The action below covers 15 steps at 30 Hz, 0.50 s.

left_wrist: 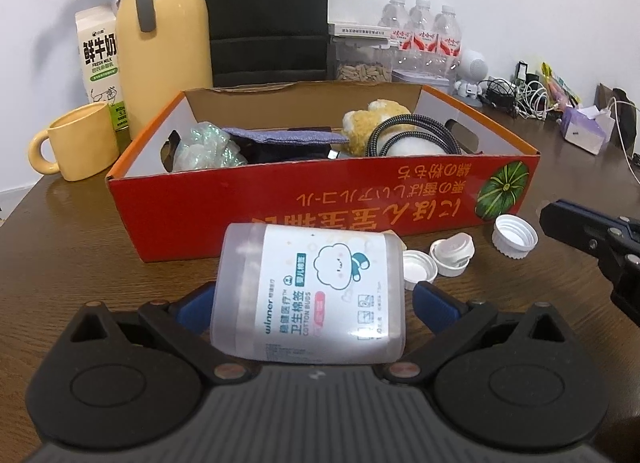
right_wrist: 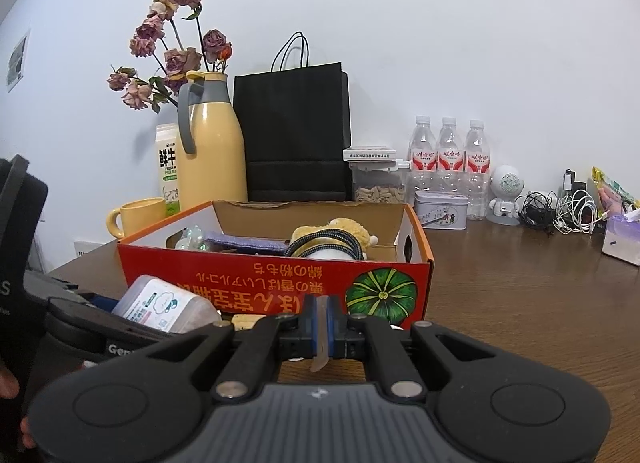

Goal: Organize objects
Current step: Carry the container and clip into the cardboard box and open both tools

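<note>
1. We have the cotton bud jar between the blue pads of our left gripper, lying on its side just in front of the red cardboard box. The pads flank its two sides and seem to press on it, though we cannot see whether it rests on the table.
2. We judge it light and rigid: a frosted plastic tub with rounded corners and a glossy paper label. The smooth wall may slip, so we would hold across the flat sides at mid-length.
3. Our right gripper has its fingers pressed together with nothing held that we can make out.
4. Three white ribbed bottle caps lie loose beside the jar, small, hard and likely to skid on the polished wood.
5. The box is thin corrugated card with low walls; it already holds a braided cable, a plush toy, a grey fabric pouch and something iridescent.
6. The wooden table is dark and glossy. Behind stand a yellow mug, a yellow flask and a milk carton.
</note>
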Available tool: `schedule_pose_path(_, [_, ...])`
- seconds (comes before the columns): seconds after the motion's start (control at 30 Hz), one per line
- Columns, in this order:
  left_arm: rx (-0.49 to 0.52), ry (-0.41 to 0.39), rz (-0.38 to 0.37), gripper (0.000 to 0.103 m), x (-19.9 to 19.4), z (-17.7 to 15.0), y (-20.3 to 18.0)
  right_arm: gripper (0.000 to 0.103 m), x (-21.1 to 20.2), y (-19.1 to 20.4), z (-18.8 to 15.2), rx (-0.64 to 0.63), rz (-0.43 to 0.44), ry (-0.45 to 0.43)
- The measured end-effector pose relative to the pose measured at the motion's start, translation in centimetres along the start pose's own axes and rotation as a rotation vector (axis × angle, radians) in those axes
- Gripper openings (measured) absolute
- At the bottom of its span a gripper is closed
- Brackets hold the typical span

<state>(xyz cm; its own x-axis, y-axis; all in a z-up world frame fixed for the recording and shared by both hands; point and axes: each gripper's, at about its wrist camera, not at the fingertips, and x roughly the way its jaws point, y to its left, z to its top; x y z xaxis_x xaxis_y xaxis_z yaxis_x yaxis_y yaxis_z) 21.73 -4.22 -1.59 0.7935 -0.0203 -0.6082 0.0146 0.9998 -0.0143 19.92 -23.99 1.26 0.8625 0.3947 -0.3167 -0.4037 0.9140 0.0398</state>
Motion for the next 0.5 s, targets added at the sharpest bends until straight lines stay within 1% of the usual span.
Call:
schedule_pose_path(0.23, [0.0, -0.035, -0.001, 0.103, -0.41, -0.15, -0.12, 0.004, 0.2, -0.04, -0.06, 0.0, -0.009, 0.009])
schedule_pose_path(0.3, [-0.003, -0.045, -0.003, 0.097, -0.54, -0.18, -0.09, 0.004, 0.26, -0.04, -0.06, 0.001, -0.01, 0.011])
schedule_pose_path(0.33, [-0.004, -0.049, -0.003, 0.087, -0.61, -0.18, -0.08, 0.004, 0.28, -0.06, -0.06, 0.001, -0.01, 0.011])
schedule_pose_path(0.37, [-0.005, -0.052, 0.002, 0.083, -0.67, -0.17, -0.06, 0.004, 0.29, -0.06, -0.07, 0.002, -0.01, 0.01])
schedule_pose_path(0.5, [-0.008, -0.051, -0.008, 0.083, -0.97, -0.16, -0.03, 0.004, 0.22, 0.0, -0.09, 0.001, -0.01, 0.006])
